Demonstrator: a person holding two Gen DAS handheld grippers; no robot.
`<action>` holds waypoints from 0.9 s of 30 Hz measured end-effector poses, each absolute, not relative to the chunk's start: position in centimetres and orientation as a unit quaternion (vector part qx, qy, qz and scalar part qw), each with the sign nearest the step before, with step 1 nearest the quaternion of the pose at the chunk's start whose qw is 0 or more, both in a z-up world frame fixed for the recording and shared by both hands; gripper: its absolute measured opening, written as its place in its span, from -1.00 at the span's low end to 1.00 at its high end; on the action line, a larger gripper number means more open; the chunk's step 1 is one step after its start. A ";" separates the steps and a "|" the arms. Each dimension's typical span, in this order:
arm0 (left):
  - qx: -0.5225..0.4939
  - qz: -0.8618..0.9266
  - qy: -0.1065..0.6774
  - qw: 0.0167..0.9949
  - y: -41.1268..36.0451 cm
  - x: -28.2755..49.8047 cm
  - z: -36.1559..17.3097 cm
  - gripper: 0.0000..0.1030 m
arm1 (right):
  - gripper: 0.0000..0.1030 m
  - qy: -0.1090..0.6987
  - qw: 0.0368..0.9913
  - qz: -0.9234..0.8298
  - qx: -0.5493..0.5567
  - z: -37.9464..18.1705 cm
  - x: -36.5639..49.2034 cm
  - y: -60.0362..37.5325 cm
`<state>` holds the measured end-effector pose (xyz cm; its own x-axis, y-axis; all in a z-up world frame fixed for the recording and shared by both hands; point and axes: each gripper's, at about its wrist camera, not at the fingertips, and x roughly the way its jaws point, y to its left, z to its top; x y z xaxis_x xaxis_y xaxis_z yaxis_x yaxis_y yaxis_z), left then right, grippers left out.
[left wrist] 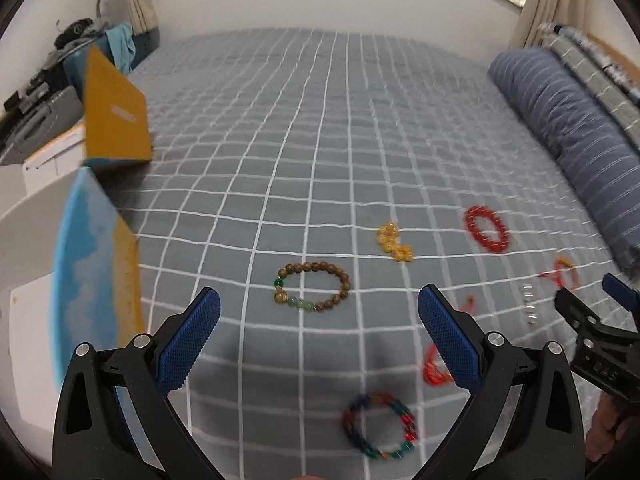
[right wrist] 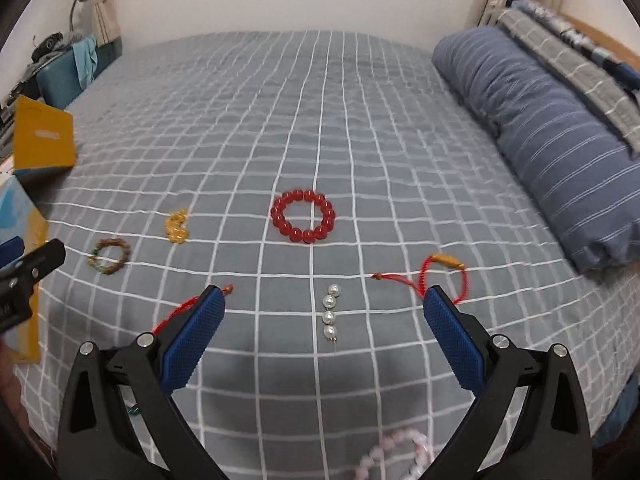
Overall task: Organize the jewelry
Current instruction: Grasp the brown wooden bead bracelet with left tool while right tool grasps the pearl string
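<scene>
Fingers of both grippers spread wide and empty above the bed, where a wooden bracelet, red bracelet and pearl strand lie apart; light, probably slippery beads, best pinched across one side.

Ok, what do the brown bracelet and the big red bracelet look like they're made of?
Brown bracelet: likely wood, with matte, grainy brown beads, plus a few glossy green ones that could be stone or glass. Red bracelet: smooth, shiny, translucent-looking beads, perhaps glass, agate or resin.
</scene>
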<state>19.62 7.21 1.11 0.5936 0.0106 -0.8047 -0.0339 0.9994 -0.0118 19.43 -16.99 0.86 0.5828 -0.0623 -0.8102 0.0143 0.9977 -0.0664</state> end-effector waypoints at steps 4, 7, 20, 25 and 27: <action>0.000 0.011 0.475 0.880 7.0 22.2 -1.9 0.89 | 0.86 0.477 0.878 -0.025 -0.010 -2.0 21.0 -18.0; 0.000 0.007 0.489 0.872 7.2 23.7 -4.1 0.89 | 0.83 0.489 0.872 -0.020 -0.002 -3.6 22.1 -18.4; 0.009 0.029 0.504 0.863 8.1 24.9 -6.9 0.88 | 0.20 0.530 0.848 -0.011 0.024 -6.6 23.3 -18.6; 0.006 0.018 0.503 0.864 8.0 24.6 -6.6 0.63 | -0.27 0.530 0.848 -0.015 0.020 -6.5 23.1 -18.7; 0.004 0.005 0.501 0.865 7.7 24.2 -6.4 0.32 | -0.46 0.532 0.847 -0.014 0.019 -6.4 23.0 -18.7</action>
<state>24.19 7.66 -6.40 0.4970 0.0127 -0.8676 -0.0037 0.9999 0.0125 23.04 -18.68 -6.42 0.4343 -0.0032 -0.9008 0.0447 0.9988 0.0180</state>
